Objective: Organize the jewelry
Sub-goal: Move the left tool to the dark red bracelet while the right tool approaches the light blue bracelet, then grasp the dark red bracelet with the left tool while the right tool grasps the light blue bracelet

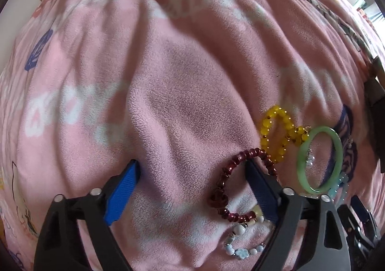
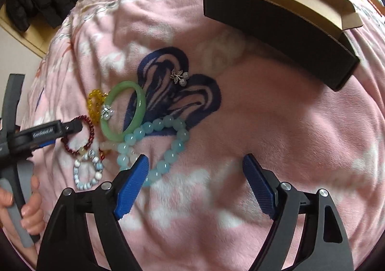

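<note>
Jewelry heaped on pink blanket [image 2: 276, 112], box [image 2: 276, 20] beyond | your left gripper [image 1: 192, 174] fingers apart astride red bracelet [image 1: 231, 189]; right gripper [image 2: 196, 166] fingers apart, empty, beside blue beads [image 2: 158, 148] | close squarely on one strand, lift slowly.

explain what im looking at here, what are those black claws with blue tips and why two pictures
No robot: a person's hand holds a handheld gripper, one per hand, each carrying a fisheye camera that looks along its jaws. One picture is from the left gripper, the other from the right gripper. On the pink blanket lie a dark red bracelet, a yellow bracelet, a green bangle and a pale blue bead bracelet, with an open box beyond. Both jaws are open; nothing is held.
</note>
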Available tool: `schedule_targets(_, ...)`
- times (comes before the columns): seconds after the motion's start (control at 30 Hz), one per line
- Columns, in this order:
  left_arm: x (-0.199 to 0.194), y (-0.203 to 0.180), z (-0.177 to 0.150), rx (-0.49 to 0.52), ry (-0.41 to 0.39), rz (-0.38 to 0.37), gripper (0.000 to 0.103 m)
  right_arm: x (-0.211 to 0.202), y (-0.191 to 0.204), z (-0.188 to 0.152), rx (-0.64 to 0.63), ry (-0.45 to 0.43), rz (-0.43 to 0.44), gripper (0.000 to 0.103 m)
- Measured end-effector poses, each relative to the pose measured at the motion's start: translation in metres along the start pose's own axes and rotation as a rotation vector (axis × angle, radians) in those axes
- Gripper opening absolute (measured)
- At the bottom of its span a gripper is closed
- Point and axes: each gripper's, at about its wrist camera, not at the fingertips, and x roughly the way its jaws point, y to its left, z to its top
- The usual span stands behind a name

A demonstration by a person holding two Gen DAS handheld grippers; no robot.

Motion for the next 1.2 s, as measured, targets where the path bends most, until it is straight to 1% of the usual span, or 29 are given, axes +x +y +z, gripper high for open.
schedule_targets(0.07, 0.003, 0.000, 0.000, 0.003, 0.004, 0.003, 0.081, 0.005, 0.003, 0.002, -0.005, -0.003, -0.026, 0.079)
schedule_targets(0.1, 0.011, 0.000, 0.006, 0.003, 0.000, -0.001, 0.079, 0.007, 0.006, 0.001, -0.013, -0.012, -0.055, 0.078)
schedule_targets(0.13, 0.013, 0.000, 0.006, 0.002, 0.002, 0.002, 0.077, 0.008, 0.010, 0.000, -0.021, -0.021, -0.089, 0.075)
schedule_targets(0.17, 0.016, 0.000, 0.008, 0.000, 0.005, 0.002, 0.077, 0.009, 0.017, -0.002, -0.045, -0.046, -0.128, 0.075)
schedule_targets(0.27, 0.022, -0.002, 0.013, 0.003, 0.007, 0.015, 0.073, 0.014, 0.032, -0.009, -0.127, -0.104, -0.192, 0.067)
schedule_targets(0.33, 0.024, -0.004, 0.012, 0.010, 0.003, 0.031, 0.069, 0.014, 0.036, -0.013, -0.158, -0.139, -0.176, 0.055)
schedule_targets(0.37, 0.026, -0.007, 0.011, 0.010, 0.001, 0.037, 0.068, 0.014, 0.036, -0.014, -0.168, -0.151, -0.169, 0.052)
schedule_targets(0.43, 0.025, -0.009, 0.009, 0.003, -0.005, 0.038, 0.061, 0.013, 0.036, -0.014, -0.183, -0.161, -0.156, 0.045)
schedule_targets(0.47, 0.023, -0.008, 0.008, -0.006, -0.011, 0.033, 0.059, 0.012, 0.035, -0.013, -0.183, -0.160, -0.144, 0.043)
schedule_targets(0.53, 0.016, -0.009, 0.006, -0.019, -0.021, 0.026, 0.053, 0.009, 0.032, -0.014, -0.171, -0.161, -0.118, 0.036)
schedule_targets(0.57, 0.014, -0.009, 0.005, -0.023, -0.024, 0.025, 0.051, 0.008, 0.031, -0.012, -0.165, -0.160, -0.104, 0.035)
schedule_targets(0.63, 0.013, -0.009, 0.003, -0.029, -0.033, 0.026, 0.044, 0.005, 0.025, -0.010, -0.156, -0.155, -0.081, 0.030)
schedule_targets(0.73, 0.011, -0.009, 0.002, -0.036, -0.042, 0.032, 0.036, -0.002, 0.023, -0.013, -0.152, -0.155, -0.069, 0.024)
schedule_targets(0.77, 0.010, -0.008, 0.002, -0.036, -0.046, 0.028, 0.036, -0.003, 0.023, -0.012, -0.154, -0.155, -0.068, 0.023)
schedule_targets(0.8, 0.008, -0.009, 0.001, -0.040, -0.048, 0.022, 0.033, -0.006, 0.024, -0.012, -0.156, -0.157, -0.068, 0.020)
schedule_targets(0.83, 0.003, -0.008, -0.004, -0.047, -0.048, 0.015, 0.029, -0.008, 0.024, -0.011, -0.161, -0.162, -0.074, 0.014)
schedule_targets(0.87, 0.000, -0.008, -0.005, -0.054, -0.051, 0.005, 0.028, -0.010, 0.024, -0.012, -0.164, -0.167, -0.075, 0.014)
schedule_targets(0.9, -0.002, -0.007, -0.006, -0.058, -0.054, 0.000, 0.025, -0.014, 0.023, -0.012, -0.166, -0.173, -0.060, 0.009)
schedule_targets(0.93, -0.005, -0.007, -0.007, -0.062, -0.058, -0.005, 0.021, -0.018, 0.023, -0.011, -0.163, -0.180, -0.035, 0.002)
schedule_targets(0.97, -0.008, -0.003, -0.009, -0.065, -0.061, 0.003, 0.014, -0.021, 0.025, -0.009, -0.166, -0.183, -0.027, 0.002)
schedule_targets(1.0, -0.012, 0.000, -0.010, -0.082, -0.074, 0.018, 0.012, -0.023, 0.025, -0.010, -0.171, -0.188, -0.028, 0.002)
schedule_targets(1.03, -0.016, 0.001, -0.010, -0.090, -0.074, 0.004, 0.012, -0.025, 0.025, -0.010, -0.173, -0.194, -0.026, 0.002)
schedule_targets(1.1, -0.017, 0.004, -0.010, -0.101, -0.071, -0.017, 0.011, -0.029, 0.024, -0.009, -0.157, -0.190, 0.007, 0.002)
schedule_targets(1.2, -0.025, 0.004, -0.011, -0.102, -0.070, -0.027, 0.011, -0.031, 0.017, -0.009, -0.136, -0.175, 0.022, 0.002)
